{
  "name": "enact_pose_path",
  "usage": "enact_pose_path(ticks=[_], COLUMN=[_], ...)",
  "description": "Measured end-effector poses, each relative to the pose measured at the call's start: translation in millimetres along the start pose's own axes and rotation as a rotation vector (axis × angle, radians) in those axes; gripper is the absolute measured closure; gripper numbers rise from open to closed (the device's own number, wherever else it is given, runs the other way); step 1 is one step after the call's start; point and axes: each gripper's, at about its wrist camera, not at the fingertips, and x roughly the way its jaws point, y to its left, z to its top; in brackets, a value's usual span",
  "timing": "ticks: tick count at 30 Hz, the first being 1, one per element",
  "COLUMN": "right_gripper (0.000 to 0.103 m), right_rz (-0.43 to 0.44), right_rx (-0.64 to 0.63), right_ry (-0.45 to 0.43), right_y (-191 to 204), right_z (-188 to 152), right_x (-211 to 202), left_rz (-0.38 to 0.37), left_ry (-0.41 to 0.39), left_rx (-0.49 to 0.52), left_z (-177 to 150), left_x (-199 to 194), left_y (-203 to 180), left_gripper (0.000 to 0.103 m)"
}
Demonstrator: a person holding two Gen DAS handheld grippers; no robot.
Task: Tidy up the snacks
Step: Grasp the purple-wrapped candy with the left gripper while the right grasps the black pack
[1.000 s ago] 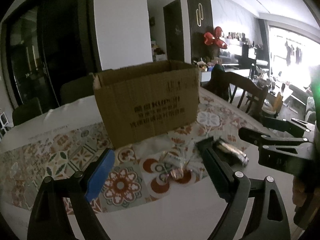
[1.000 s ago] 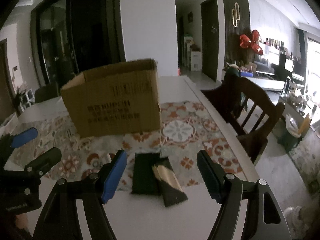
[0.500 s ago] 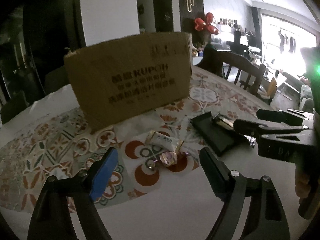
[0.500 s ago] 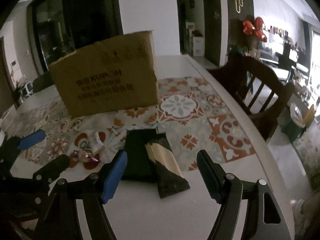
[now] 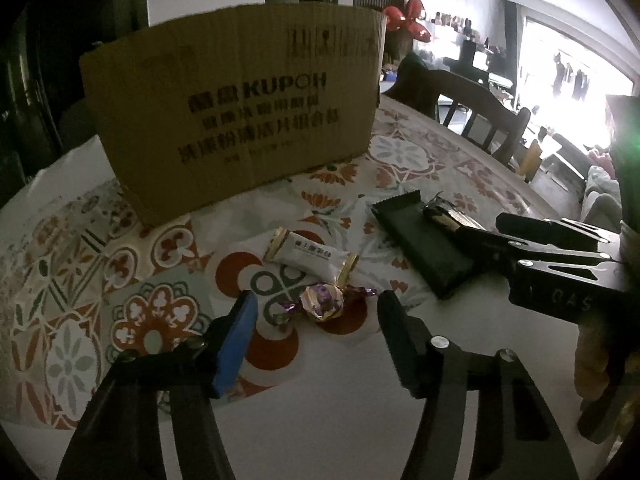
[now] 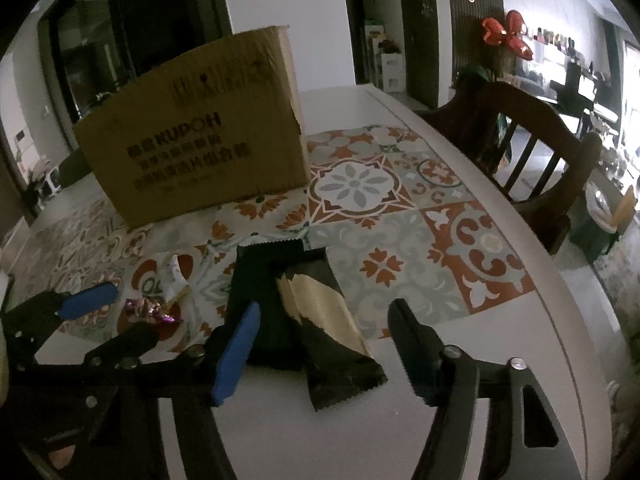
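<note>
My left gripper [image 5: 316, 304] is open, its fingers on either side of a purple foil candy [image 5: 322, 302] on the patterned table mat. A white wrapped candy [image 5: 310, 254] lies just behind it. My right gripper [image 6: 324, 316] is open and straddles a black-and-gold snack packet [image 6: 324, 320] that lies against a dark flat packet [image 6: 260, 296]. Both packets also show in the left wrist view [image 5: 420, 248], with the right gripper [image 5: 480, 232] over them. A brown cardboard box [image 5: 236, 104] stands behind the snacks; it also shows in the right wrist view [image 6: 196, 136].
The white table's right edge [image 6: 552, 280] curves close to the packets. A dark wooden chair [image 6: 520, 140] stands beyond that edge. The patterned mat [image 6: 360, 188] covers the table's middle up to the box.
Both grippers have come down and forward toward the table. The left one now brackets the purple candy; the right one now brackets the black-and-gold packet. Both stay open.
</note>
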Motion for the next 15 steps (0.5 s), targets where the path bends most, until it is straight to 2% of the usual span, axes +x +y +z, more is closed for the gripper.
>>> enact_pose_path(ticks=[3,5,8,9,12,15], right_gripper=[0.039,0.047,0.052,0.058,0.066,0.068], right_rz=[0.002,0.007,0.009,0.007,0.015,0.017], right_rx=[0.016,0.017,0.021,0.019,0.006,0.0], right_ry=[0.014,0.025,0.03,0.029,0.026,0.025], right_y=[-1.6,-1.5,-1.4,-0.8,2.3,3.8], right_z=[0.3,0.2,0.7,0.7,0.9,0.2], right_x=[3.2,5.4,6.9,6.9,6.1,5.4], left_rz=[-0.02,-0.03,-0.038,-0.041,-0.05,-0.047], left_ry=[0.012,0.019,0.034,0.036,0.031,0.022], left_rx=[-0.012,-0.025,-0.042,-0.043,-0.058,-0.06], left_z=[1.9,2.8,3.1,2.9,2.7,3.0], left_x=[4.3,5.8,8.3,8.6,7.6,6.4], left_y=[1.4,2.0,4.3,4.3,5.4,5.0], left_gripper=[0.053,0.057,0.069,0.073,0.073,0.074])
